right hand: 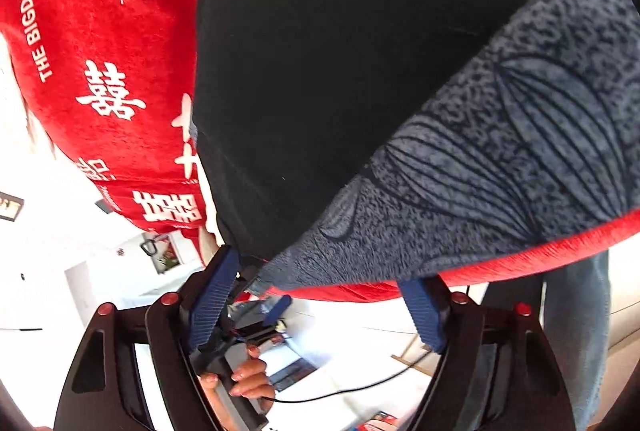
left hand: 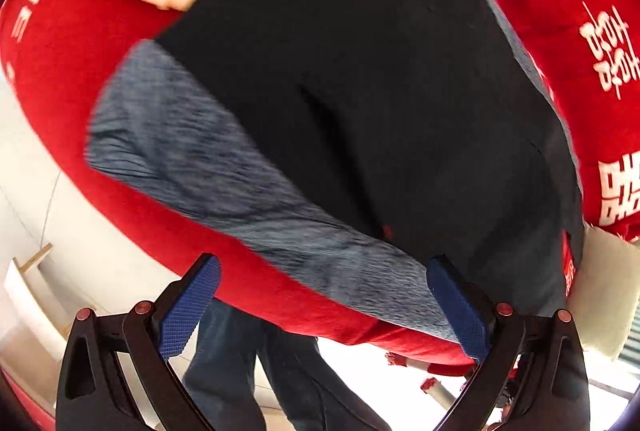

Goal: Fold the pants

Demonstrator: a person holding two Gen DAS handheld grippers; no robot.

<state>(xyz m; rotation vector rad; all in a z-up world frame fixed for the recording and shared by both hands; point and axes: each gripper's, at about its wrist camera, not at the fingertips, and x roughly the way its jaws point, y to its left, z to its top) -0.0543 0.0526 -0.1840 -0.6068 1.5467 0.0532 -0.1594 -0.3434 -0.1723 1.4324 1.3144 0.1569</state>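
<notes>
Left wrist view: soft, floppy black pants lie on the red blanket's near edge. Both left gripper and right gripper gape, holding nothing. Pinch the hem.

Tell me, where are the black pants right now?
The black pants fill the middle of both views, lying on a grey patterned cloth over a red blanket, just ahead of both grippers' blue fingers.

Black pants lie flat, apparently folded, on a grey patterned cloth.
</notes>
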